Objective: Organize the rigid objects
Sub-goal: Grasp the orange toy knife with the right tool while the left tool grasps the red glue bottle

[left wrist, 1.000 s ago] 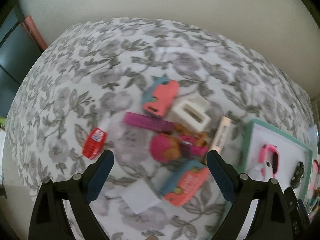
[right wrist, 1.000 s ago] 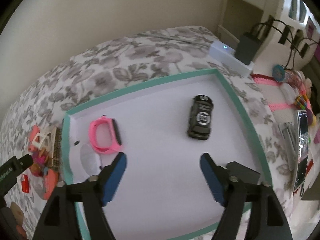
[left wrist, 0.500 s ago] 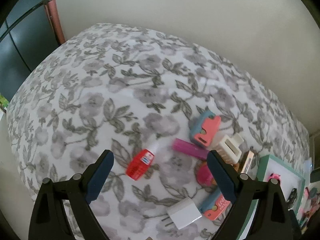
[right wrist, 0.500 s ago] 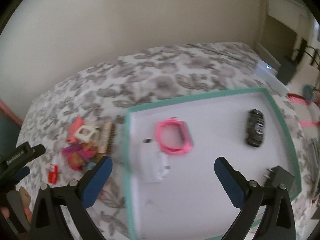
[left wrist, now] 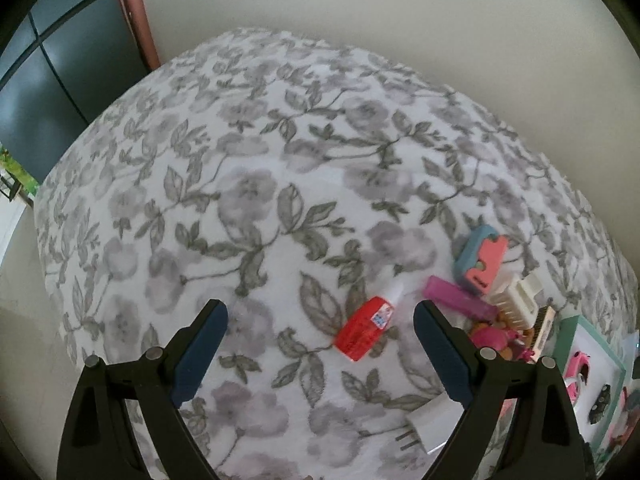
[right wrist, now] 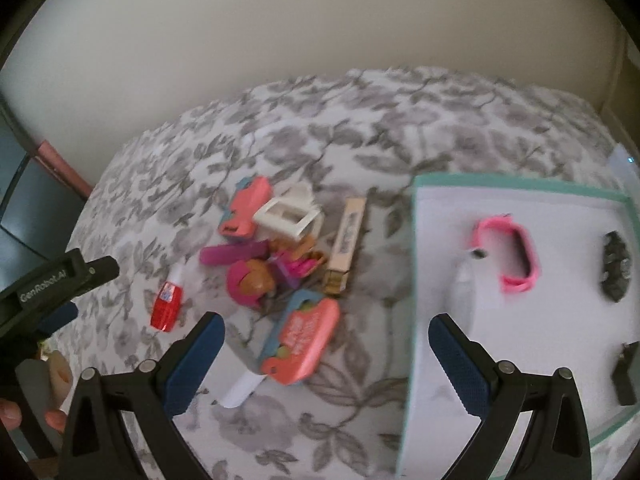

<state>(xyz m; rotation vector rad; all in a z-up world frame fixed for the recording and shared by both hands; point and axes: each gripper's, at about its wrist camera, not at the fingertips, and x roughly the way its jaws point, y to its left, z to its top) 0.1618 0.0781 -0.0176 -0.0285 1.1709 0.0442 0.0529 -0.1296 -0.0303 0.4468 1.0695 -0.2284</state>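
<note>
A pile of small toys lies on the flowered bedspread (left wrist: 256, 200). In it are a red bottle (left wrist: 366, 328), a purple bar (left wrist: 460, 300), a coral-and-blue piece (left wrist: 480, 262) and a white clip (left wrist: 516, 296). My left gripper (left wrist: 320, 320) is open above the cloth, with the red bottle just inside its right finger and untouched. My right gripper (right wrist: 326, 332) is wide open and holds nothing. It hangs over a second coral-and-blue piece (right wrist: 304, 344). The teal-rimmed white tray (right wrist: 520, 186) holds a pink watch (right wrist: 516, 256), a toy car (right wrist: 614, 266), a white charger (right wrist: 464, 292) and a black adapter (right wrist: 626, 368).
A pink doll (right wrist: 252, 280), a beige bar (right wrist: 346, 244) and a white plug (right wrist: 240, 390) also lie in the pile. The wall runs behind the bed. A dark cabinet (left wrist: 48, 80) stands at the left. A person's hand (right wrist: 56, 380) shows at the lower left.
Both grippers have swung left. The right one went from over the tray to over the pile, and its jaws widened. The left one moved off the pile towards the red bottle.
</note>
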